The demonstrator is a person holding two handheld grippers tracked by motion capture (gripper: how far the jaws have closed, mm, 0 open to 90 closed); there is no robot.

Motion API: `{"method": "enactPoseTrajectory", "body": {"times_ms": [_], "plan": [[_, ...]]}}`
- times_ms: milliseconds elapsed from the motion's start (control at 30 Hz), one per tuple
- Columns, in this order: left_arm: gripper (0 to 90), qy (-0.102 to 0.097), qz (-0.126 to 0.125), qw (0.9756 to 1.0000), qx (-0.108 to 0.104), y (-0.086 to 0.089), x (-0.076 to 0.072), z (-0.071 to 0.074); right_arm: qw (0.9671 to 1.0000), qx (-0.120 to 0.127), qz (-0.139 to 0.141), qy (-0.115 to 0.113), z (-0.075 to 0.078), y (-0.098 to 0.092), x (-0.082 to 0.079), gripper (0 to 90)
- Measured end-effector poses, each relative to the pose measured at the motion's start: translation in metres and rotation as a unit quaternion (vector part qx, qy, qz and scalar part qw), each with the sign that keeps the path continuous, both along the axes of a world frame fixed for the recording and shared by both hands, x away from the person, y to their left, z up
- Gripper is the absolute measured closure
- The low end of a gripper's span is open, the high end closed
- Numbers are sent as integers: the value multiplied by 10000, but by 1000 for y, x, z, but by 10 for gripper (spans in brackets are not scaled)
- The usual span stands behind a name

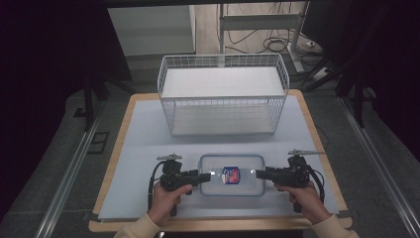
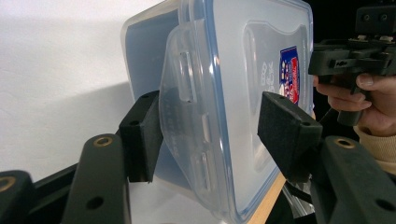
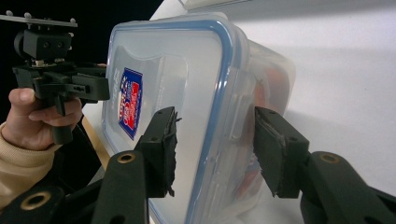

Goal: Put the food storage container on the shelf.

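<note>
A clear box [image 1: 232, 175] with a blue-rimmed lid and a red-and-blue label [image 1: 231, 175] lies on the table [image 1: 143, 144], near its front edge. The left gripper [image 1: 204, 177] has its jaws parted astride the box's left latch [image 2: 187, 107]; one pad touches it. The right gripper [image 1: 258, 173] straddles the right latch [image 3: 238, 126], also parted. A white wire basket [image 1: 223, 94] stands behind.
</note>
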State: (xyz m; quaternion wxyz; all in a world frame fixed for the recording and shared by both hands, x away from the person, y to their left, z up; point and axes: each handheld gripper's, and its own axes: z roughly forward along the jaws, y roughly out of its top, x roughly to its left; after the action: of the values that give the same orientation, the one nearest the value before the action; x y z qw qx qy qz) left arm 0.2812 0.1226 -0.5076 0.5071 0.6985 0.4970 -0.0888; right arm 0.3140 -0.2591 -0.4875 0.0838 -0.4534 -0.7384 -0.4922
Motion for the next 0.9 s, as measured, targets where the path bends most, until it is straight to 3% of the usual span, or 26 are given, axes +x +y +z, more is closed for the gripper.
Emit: {"method": "enactPoseTrajectory", "body": {"times_ms": [133, 233, 900], "plan": [[432, -119, 99, 9999, 2, -1, -3, 3, 10000, 19, -20, 2, 1, -1, -1, 521], [435, -261, 103, 9995, 125, -3, -6, 7, 10000, 47, -34, -37, 2, -2, -1, 524], [438, -526, 134, 9984, 151, -4, -8, 21, 9994, 116, -16, -338, 16, -3, -3, 528]]}}
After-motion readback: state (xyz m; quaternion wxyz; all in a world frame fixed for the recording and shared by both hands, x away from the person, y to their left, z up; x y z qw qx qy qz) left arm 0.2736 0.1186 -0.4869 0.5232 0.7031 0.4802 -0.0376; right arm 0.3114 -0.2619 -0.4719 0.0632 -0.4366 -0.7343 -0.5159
